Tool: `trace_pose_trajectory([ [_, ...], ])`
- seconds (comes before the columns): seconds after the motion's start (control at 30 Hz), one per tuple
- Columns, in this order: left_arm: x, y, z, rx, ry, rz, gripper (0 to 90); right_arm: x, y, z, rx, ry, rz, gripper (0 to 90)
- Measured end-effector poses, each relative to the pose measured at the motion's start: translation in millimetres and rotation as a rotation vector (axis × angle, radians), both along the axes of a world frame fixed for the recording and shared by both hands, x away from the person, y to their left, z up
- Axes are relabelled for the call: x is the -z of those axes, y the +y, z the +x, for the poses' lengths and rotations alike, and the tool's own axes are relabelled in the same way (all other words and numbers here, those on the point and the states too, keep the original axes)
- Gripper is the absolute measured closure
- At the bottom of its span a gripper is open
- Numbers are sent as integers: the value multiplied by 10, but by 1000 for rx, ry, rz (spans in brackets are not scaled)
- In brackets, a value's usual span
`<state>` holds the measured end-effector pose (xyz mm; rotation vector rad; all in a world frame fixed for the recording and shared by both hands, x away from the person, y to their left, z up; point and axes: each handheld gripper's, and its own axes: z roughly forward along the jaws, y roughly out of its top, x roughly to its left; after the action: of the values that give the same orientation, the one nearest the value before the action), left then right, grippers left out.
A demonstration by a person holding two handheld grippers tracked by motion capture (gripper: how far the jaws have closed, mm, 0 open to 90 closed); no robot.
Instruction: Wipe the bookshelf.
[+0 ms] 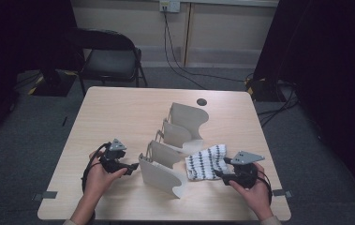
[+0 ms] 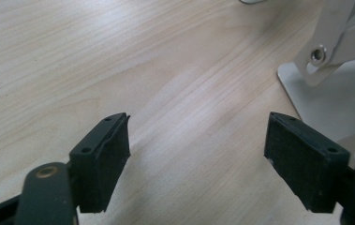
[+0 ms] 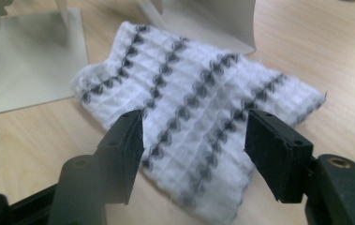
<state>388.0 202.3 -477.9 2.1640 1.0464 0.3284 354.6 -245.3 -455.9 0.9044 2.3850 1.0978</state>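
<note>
A folded white cloth [image 1: 205, 161] with black zigzag stripes lies flat on the wooden table [image 1: 119, 112], right of a white rack [image 1: 175, 140] with several curved dividers. My right gripper [image 1: 218, 173] stands open at the cloth's near right edge. In the right gripper view its jaws [image 3: 194, 150] straddle the cloth [image 3: 198, 89] without pressing on it, and the rack's base [image 3: 30, 70] lies beyond. My left gripper [image 1: 130, 168] is open just left of the rack's nearest divider. In the left gripper view there is bare wood between its jaws [image 2: 196, 150], and the rack's base [image 2: 329, 98] lies at the right.
A dark round hole [image 1: 202, 101] sits near the table's far edge. A black folding chair [image 1: 112, 58] stands behind the table at the left, and cables [image 1: 184, 70] run across the grey floor. The table's left half is bare wood.
</note>
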Motion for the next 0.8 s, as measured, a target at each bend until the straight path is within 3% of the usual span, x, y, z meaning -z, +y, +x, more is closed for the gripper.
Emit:
trace_pose_trajectory([
  [0.1,58,-6,11,13,21,27,207,-43,63,117,-23,-5,-5,369],
  [0.17,99,-11,13,23,15,46,207,-15,79,201,-17,5,-15,356],
  [0.27,115,13,17,36,0,49,181,124,82,328,4,57,4,339],
  [0.37,134,35,21,26,-11,50,174,237,171,344,-15,72,-37,360],
  [0.47,148,31,9,23,-25,55,150,314,278,264,-45,76,-59,365],
  [0.53,136,24,-4,18,-19,74,148,345,325,173,-53,74,-37,369],
  [0.63,152,23,-18,9,-29,59,142,343,386,-13,-74,88,-31,371],
  [0.8,175,3,-30,-3,-36,46,108,277,490,-248,-168,127,-44,376],
])
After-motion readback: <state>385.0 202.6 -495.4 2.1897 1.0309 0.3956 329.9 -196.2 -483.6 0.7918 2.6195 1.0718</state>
